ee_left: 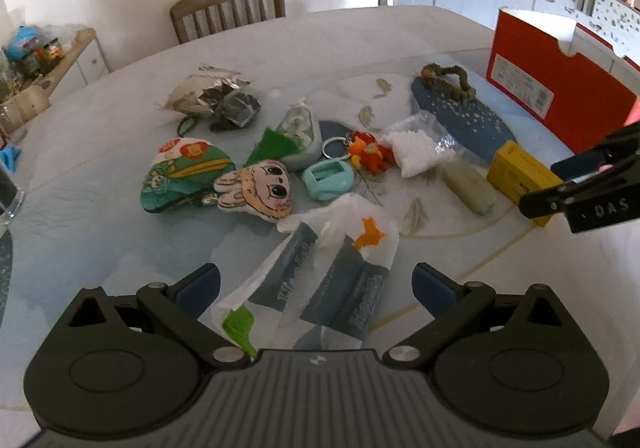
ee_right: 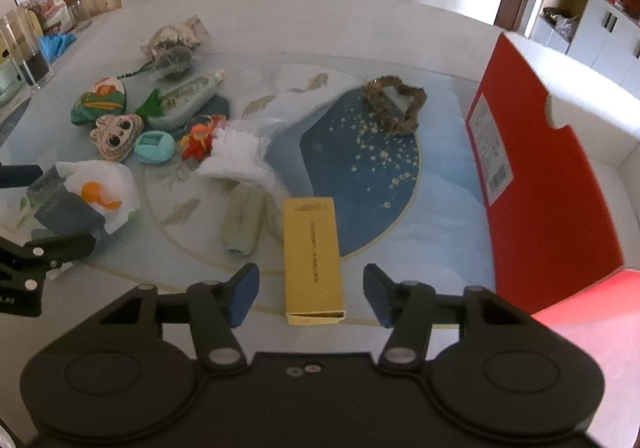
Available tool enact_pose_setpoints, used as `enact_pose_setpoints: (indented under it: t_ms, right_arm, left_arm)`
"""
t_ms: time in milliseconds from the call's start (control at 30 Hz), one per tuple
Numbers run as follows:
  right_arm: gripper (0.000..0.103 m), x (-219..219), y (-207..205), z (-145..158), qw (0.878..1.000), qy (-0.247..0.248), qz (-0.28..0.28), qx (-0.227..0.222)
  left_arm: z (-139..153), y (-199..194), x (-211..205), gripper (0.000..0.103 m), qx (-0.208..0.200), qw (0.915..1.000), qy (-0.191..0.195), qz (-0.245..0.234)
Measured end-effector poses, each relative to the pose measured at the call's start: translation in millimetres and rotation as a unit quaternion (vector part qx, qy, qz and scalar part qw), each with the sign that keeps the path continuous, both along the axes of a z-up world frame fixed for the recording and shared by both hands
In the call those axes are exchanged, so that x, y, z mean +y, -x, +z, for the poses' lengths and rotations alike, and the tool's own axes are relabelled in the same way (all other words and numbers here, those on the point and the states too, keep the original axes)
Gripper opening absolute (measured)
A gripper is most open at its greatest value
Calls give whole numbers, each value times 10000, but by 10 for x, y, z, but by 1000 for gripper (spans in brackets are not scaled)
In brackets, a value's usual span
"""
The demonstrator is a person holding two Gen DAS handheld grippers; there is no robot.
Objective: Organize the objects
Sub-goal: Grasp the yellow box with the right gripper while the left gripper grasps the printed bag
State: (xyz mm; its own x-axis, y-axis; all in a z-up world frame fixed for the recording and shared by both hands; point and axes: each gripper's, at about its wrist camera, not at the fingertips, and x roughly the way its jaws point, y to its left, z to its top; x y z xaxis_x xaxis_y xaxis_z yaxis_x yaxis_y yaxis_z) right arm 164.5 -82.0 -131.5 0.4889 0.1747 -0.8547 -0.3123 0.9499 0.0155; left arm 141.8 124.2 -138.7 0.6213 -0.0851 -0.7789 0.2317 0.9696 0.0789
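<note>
Jaws released both sides; yellow box (ee_right: 314,256), stiff, light, is straddled at 12 o'clock — long sides to be gripped.

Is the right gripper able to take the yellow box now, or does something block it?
Probably yes. The right gripper is open, and the yellow box lies lengthwise between its fingers with a gap on each side. The grey-green roll sits to the box's left, seemingly clear of the fingers.

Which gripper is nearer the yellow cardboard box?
Right. The right gripper is open around the yellow cardboard box; the left gripper is over the white plastic bag.
</note>
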Motion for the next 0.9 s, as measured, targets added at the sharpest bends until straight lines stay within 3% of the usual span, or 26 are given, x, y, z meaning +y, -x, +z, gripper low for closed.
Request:
enact_pose_setpoints:
  t_ms: [133,267,367,467,700,900]
  right_arm:
    - [45,9,-36,-28,10000,37,-60,49]
    - [37,24,-61,-31,9999,17,-100,76]
    - [33,31,-66,-31,9998,-48,-149,97]
    - [29,45,-69,-20,9998,-53,-180,96]
    - [28,21,-24,27,9993,-86,-331,136]
    - [28,-109,40,244,9988,-200,-433,50]
  left_arm:
    - [-27,-8,2,86,73,9999,43,-84]
    - [-32,-15,-4,64,112,9998,20,-165]
    - [-32,-10,0,55,139,9997,44,-203]
    - [-32,-20,4,36,171,9997,-14,-161]
    - [38,-20,18,27,159,9998,111,-13]
    - [214,9,-13,22,156,9994,282,89]
